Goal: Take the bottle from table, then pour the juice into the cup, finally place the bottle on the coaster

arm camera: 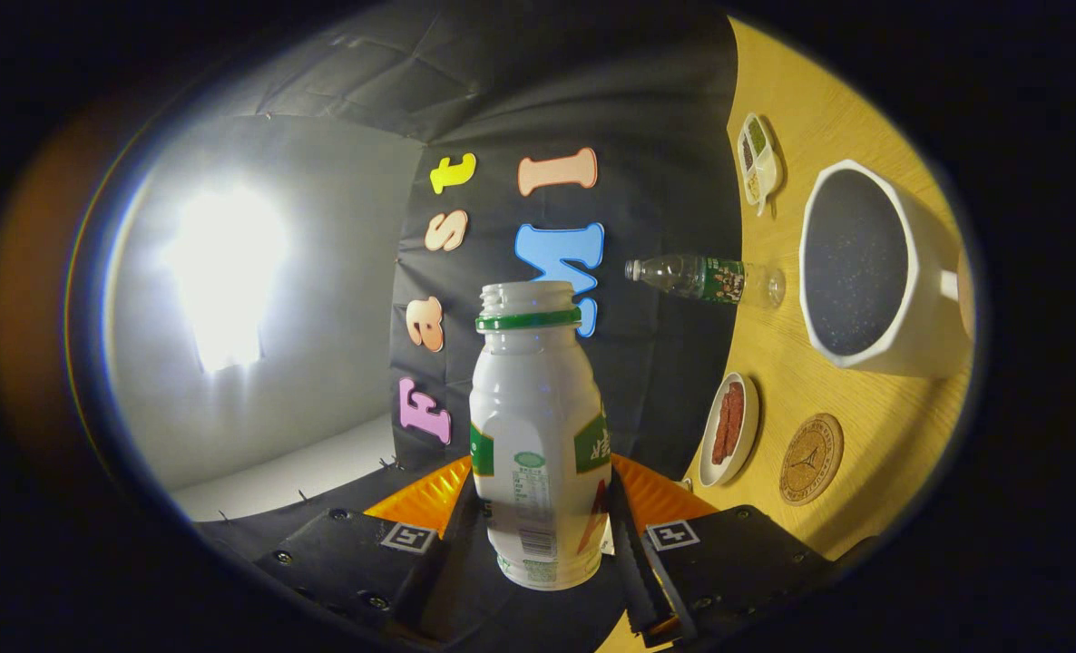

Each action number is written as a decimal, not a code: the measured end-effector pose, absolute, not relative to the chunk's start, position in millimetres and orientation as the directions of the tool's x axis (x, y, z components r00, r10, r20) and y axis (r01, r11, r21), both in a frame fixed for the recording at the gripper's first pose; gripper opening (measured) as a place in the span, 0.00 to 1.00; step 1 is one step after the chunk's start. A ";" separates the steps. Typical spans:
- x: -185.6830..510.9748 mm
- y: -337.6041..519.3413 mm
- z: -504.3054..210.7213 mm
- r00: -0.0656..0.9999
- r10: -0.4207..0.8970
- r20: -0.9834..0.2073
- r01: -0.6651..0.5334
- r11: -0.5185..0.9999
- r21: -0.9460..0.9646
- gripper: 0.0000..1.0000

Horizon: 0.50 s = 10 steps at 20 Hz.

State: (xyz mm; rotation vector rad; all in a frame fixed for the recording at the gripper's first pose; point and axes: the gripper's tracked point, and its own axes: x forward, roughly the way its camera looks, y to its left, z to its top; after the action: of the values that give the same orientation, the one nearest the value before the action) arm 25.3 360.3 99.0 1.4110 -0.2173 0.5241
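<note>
Gripping the bottle (pixel 538 435), the gripper (pixel 538 535) has one finger pressed on each side of the lower body. View is rolled hard, so the table (pixel 865 435) stands up like a wall on the far side from the lamp.

Left to right: a bright light (pixel 220 272) glares on a pale grey booth panel (pixel 320 363), blown out, no detail. Next the black cloth wall (pixel 665 136), creased, meeting the pale panel at a seam. Bottle sits mid-scene between the fingers: white plastic, green ring at the neck, cap off, mouth open, green label bands. Contents cannot be seen through the plastic.

Past the bottle, the wood-grain yellow table. On it: a clear plastic water bottle (pixel 706 279) with green label, standing by the cloth wall. Beyond that a small divided dish (pixel 759 161) with bits of dry stuff in its sections. A white oval plate (pixel 730 428) holding reddish-brown strips lies nearest the fingers. Just beside it the round cork coaster (pixel 811 459), bare. Above the coaster, the big white cup (pixel 874 272), dark speckled inside, handle on its far side, mouth facing the camera. Cup and coaster are apart; held bottle is clear of both.
</note>
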 end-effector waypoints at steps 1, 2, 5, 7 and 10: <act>25.6 359.7 99.8 0.869 0.214 0.446 -0.468 0.060 0.882 0.69; 26.1 358.6 101.1 0.870 0.210 0.447 -0.466 0.050 0.883 0.70; 27.3 355.8 106.9 0.872 0.192 0.450 -0.461 0.018 0.887 0.69; 27.7 354.5 108.7 0.873 0.182 0.452 -0.460 0.000 0.888 0.69; 27.5 352.2 110.4 0.876 0.168 0.452 -0.455 -0.022 0.890 0.69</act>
State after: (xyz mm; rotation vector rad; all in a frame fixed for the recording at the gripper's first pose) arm 27.5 352.2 110.4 1.5164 -0.2362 0.5033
